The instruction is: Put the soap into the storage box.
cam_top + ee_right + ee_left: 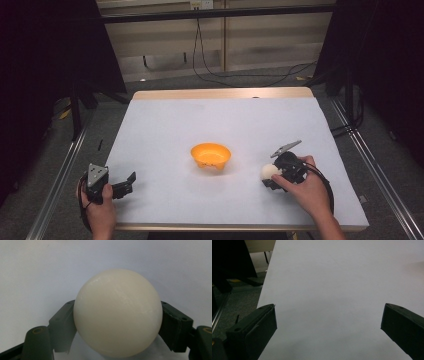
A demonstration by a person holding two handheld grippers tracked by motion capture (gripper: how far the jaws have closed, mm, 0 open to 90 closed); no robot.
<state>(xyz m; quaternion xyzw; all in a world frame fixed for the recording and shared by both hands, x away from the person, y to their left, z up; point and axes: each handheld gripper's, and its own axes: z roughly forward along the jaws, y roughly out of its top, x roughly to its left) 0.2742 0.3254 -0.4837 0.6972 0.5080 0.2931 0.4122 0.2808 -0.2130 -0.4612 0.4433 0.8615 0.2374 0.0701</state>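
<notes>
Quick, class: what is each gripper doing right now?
Left gripper: open, holding nothing.
Right gripper: closed on the white ball.

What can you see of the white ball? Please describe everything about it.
The ball is a plain round sphere, cream-white, smooth with a faint sheen, perhaps plastic. It looks whole and unmarked. It sits between the two black jaws of the right gripper, which press on its left and right sides. It is at the near right of the white table, right of the orange bowl and apart from it.
</notes>
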